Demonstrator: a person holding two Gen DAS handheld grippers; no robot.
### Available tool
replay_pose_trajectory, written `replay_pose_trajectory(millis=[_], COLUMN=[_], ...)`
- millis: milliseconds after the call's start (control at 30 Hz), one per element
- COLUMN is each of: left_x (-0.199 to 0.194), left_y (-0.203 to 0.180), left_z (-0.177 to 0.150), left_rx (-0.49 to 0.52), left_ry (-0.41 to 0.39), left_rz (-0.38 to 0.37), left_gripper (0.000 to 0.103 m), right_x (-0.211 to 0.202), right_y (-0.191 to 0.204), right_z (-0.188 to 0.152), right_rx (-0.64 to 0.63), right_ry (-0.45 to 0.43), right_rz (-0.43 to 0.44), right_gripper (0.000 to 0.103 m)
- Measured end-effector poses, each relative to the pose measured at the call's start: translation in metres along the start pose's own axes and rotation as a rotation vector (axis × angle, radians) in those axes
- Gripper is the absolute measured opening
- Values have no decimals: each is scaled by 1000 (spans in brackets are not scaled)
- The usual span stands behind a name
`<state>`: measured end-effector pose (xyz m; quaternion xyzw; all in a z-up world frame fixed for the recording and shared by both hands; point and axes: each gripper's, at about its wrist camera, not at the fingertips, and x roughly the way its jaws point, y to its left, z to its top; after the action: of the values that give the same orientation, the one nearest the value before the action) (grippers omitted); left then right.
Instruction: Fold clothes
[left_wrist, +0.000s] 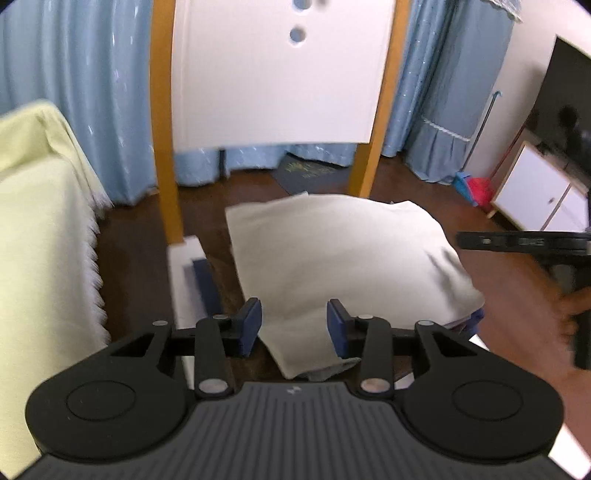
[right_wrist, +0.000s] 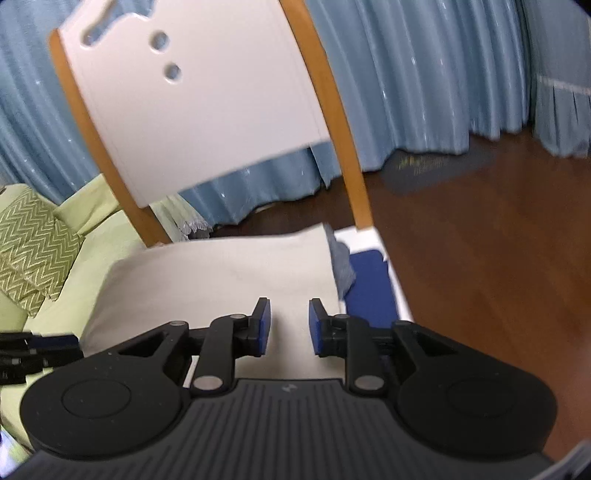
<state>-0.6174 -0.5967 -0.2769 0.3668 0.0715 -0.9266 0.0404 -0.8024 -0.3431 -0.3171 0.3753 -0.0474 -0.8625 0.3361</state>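
Blue curtains (left_wrist: 85, 92) and a white-backed chair (left_wrist: 277, 74) fill the background. On the chair seat lies the folded cream garment (left_wrist: 332, 258), squared over a blue cushion (right_wrist: 369, 284). My left claw (left_wrist: 293, 326) stands open at six o'clock over its near edge, nothing pinched. My right claw (right_wrist: 289, 326) stands slightly parted and empty, at three o'clock of the left; I judge the fold released.

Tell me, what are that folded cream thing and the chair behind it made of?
The folded cream garment looks like soft matte cloth, probably cotton knit: it sags and creases. The chair seems to have tan wooden posts and a smooth white painted back panel, wood or plastic; I cannot tell which.
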Motion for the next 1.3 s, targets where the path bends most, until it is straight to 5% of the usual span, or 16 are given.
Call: replay_pose_trajectory(millis=[200, 400, 600, 667, 767, 967, 1033, 1167, 1300], left_x=[11, -7, -5, 13, 20, -48, -68, -98, -115], left_y=[-25, -31, -42, -39, -32, -52, -63, -87, -108], left_z=[-20, -29, -24, -25, -34, -60, -63, -58, -42], left_rx=[87, -4, 12, 10, -44, -191, -250, -324, -304], left_ry=[60, 39, 2, 60, 170, 254, 285, 320, 288], left_rz=[77, 170, 205, 244, 294, 369, 366, 359, 361], left_gripper=[49, 47, 53, 55, 56, 56, 58, 63, 72], right_x=[-15, -15, -29, -17, 11, -30, -57, -97, -131], right_y=[21, -7, 13, 19, 14, 8, 11, 29, 49], right_z=[-41, -44, -42, -44, -45, -40, -36, -34, -33], right_rx=[-100, -126, -164, -163, -131, -115, -97, -103, -104], right_ry=[74, 63, 3, 0, 87, 122, 120, 125, 131], right_rz=[22, -209, -33, 25, -35, -160, -152, -95, -55], right_gripper=[22, 24, 29, 34, 37, 43, 47, 73, 84])
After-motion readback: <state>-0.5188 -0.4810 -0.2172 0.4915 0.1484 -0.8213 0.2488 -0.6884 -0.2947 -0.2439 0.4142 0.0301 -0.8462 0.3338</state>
